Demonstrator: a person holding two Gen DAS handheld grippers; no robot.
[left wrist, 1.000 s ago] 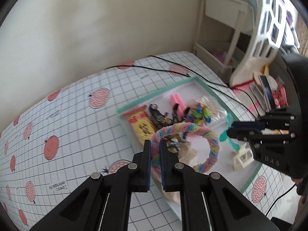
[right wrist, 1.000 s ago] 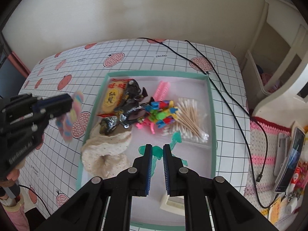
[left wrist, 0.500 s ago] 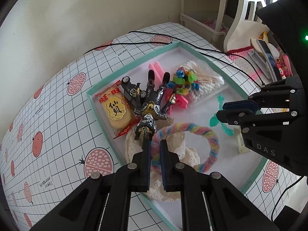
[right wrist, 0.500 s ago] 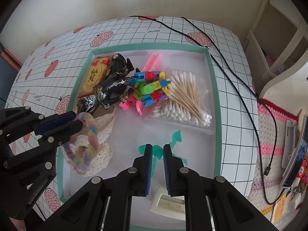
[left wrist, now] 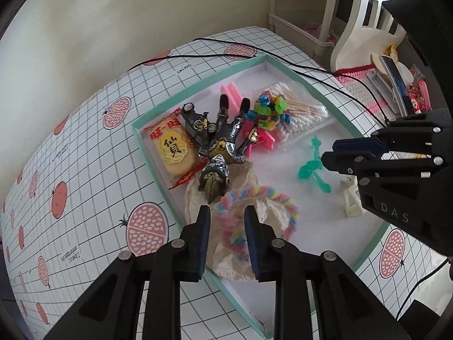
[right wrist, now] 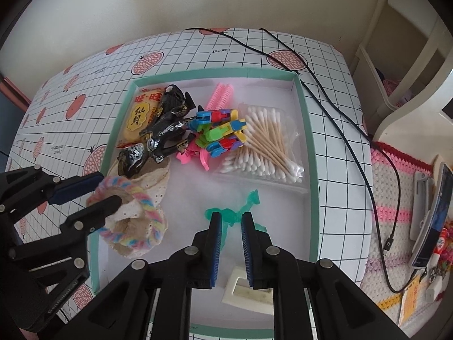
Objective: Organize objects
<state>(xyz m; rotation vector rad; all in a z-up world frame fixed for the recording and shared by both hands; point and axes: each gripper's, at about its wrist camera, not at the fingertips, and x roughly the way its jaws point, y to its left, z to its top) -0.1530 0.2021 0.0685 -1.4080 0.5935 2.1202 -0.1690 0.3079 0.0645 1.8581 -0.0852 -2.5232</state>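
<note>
A rainbow scrunchie (left wrist: 283, 198) (right wrist: 154, 218) lies on a cream lace cloth (left wrist: 249, 175) (right wrist: 161, 181) in the near-left corner of the teal-rimmed tray (left wrist: 198, 90) (right wrist: 215, 72). My left gripper (left wrist: 226, 226) (right wrist: 109, 189) is open, its fingers on either side of the scrunchie's near edge without pinching it. My right gripper (right wrist: 230, 221) (left wrist: 329, 153) hangs over a teal plastic toy (right wrist: 249, 201) (left wrist: 308, 168) in the tray. Its jaws are nearly together with nothing between them.
The tray also holds a snack packet (left wrist: 172, 150), a black action figure (left wrist: 220, 147), a pink comb (right wrist: 220, 96), colourful clips (right wrist: 220, 133), bagged cotton swabs (right wrist: 266, 147) and a small white block (right wrist: 246, 289). Black cables (right wrist: 334, 104) cross the table. A crochet mat (right wrist: 396, 215) lies right.
My left gripper carried the scrunchie from over the table into the tray, lowered it onto the lace cloth and opened, letting it go. The right gripper barely moved.
</note>
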